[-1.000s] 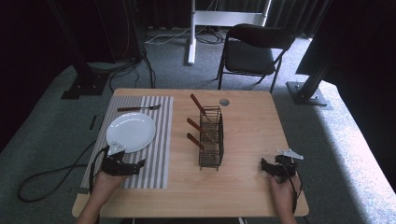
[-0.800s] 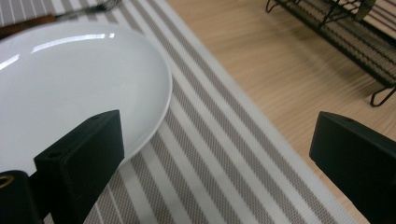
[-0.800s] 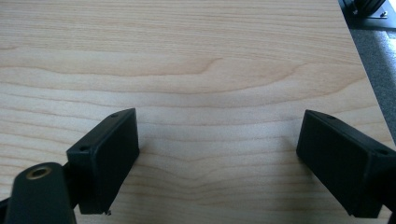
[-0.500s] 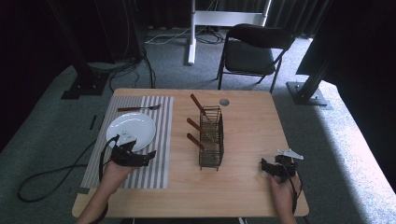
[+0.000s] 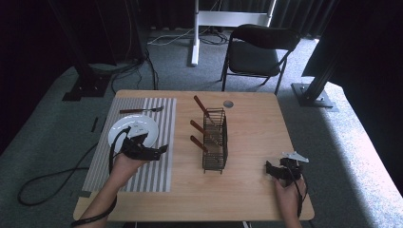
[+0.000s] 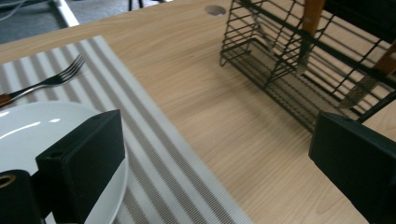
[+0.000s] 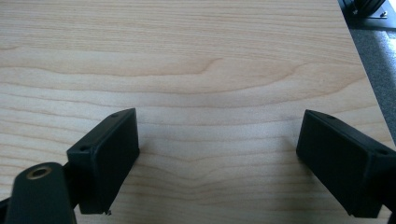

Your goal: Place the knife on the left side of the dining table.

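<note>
Since a second ago your left claw [image 5: 159, 150] has travelled from the striped placemat's [image 5: 161, 123] near edge toward the black wire cutlery basket [image 5: 215, 140], jaws spread, empty. Basket lies to its right, long axis running away from you. Right claw [image 5: 269, 167], spread, rests nearer you, right of the basket.

white plate [image 5: 138, 129] on striped mat [image 5: 138, 156], wire basket [image 5: 215, 140] beside
</note>
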`<action>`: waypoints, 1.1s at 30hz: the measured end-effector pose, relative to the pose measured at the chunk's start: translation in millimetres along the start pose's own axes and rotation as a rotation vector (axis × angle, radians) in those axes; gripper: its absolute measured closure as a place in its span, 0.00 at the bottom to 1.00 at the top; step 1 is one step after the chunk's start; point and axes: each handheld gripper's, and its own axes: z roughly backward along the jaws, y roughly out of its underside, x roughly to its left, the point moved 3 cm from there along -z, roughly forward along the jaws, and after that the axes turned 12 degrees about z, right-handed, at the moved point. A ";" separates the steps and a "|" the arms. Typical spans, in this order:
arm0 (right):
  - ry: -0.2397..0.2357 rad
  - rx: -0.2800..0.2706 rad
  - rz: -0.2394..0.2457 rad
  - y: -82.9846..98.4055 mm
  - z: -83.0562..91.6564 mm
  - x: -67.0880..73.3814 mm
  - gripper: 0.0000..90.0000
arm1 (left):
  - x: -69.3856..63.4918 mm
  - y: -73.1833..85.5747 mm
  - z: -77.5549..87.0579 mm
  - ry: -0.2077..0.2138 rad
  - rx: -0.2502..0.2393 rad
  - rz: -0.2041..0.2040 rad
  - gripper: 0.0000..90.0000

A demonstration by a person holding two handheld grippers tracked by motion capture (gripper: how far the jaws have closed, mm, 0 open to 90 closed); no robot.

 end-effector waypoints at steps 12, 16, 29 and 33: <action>0.000 -0.001 -0.001 -0.1 0.0 0.0 0.14 | -14.9 -28.1 -7.1 0.049 -0.018 -0.010 0.04; 0.001 -0.001 0.000 -0.1 -0.1 -0.1 0.14 | -21.6 -38.9 -11.1 0.057 -0.020 -0.027 0.04; 0.001 -0.001 0.000 -0.1 0.0 -0.1 0.14 | -38.8 -60.8 -31.8 0.097 -0.012 -0.043 0.05; 0.001 0.000 -0.001 0.0 0.1 0.0 0.14 | -40.9 -66.2 -37.3 0.115 -0.010 -0.029 0.07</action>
